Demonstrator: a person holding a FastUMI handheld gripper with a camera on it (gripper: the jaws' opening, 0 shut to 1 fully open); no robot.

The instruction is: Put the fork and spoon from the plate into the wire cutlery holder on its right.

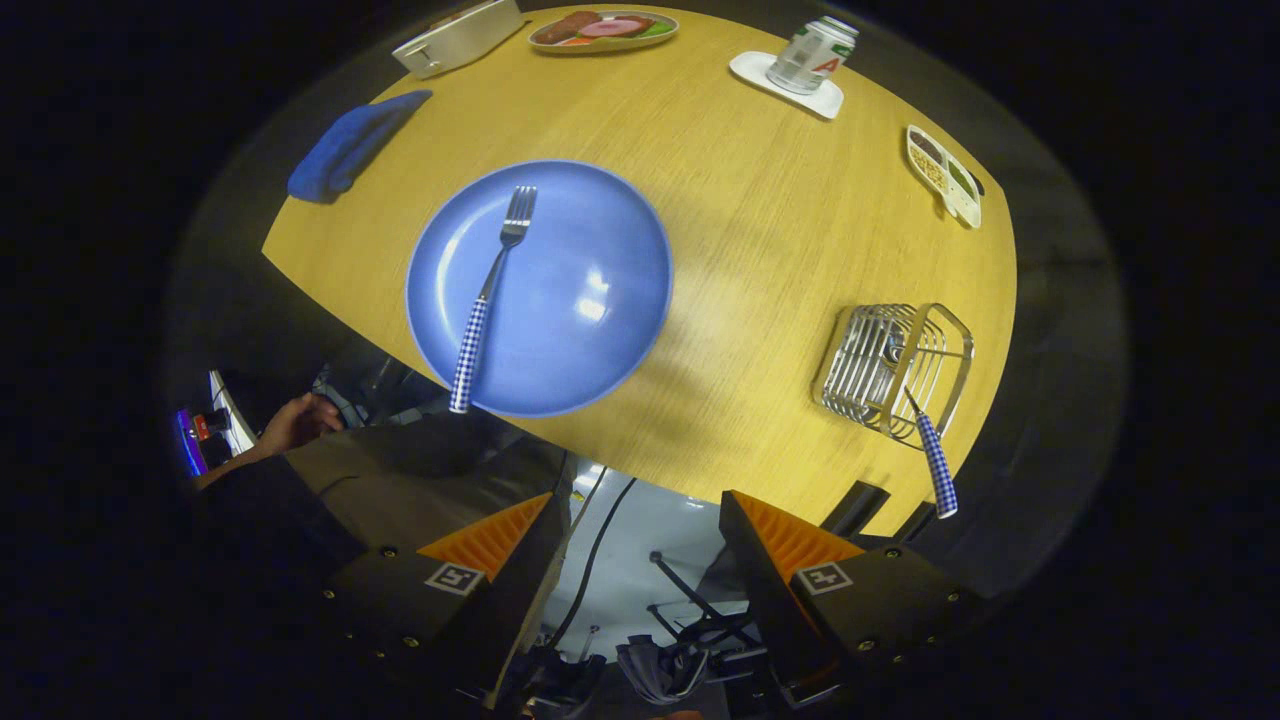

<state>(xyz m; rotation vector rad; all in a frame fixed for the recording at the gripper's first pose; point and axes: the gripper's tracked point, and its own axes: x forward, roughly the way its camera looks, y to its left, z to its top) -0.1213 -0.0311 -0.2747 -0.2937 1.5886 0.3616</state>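
The gripper [635, 560] hangs above the near edge of a wooden table [780, 250], its two fingers spread wide apart with nothing between them but the floor, cables and stand legs below. It has hold of nothing.

Beyond the fingers and a little to the left lies a blue plate [590, 300]. The fork [492, 290] rests on its left half, tines pointing far, its blue-and-white checked handle running toward the near side and sticking out just past the plate's near rim.

To the right of the plate, well apart from it, the wire cutlery holder [895, 365] stands close to the table's near right edge. A piece of cutlery with the same checked handle [935, 465] leans in it, the handle jutting out over the holder's near side and beyond the table edge. Its working end is buried among the wires and cannot be made out, so whether it is the spoon is hard to confirm.

On the far side of the table sit a white box [460, 35], partly cut off, a dish of food [603, 28], a can [812, 55] on a white coaster [790, 88], and a small divided tray [943, 175] to the right. A folded blue cloth [350, 148] lies at the far left edge.

Near left, below table level, a person's hand [295, 422] shows dimly; what it is doing is unclear.
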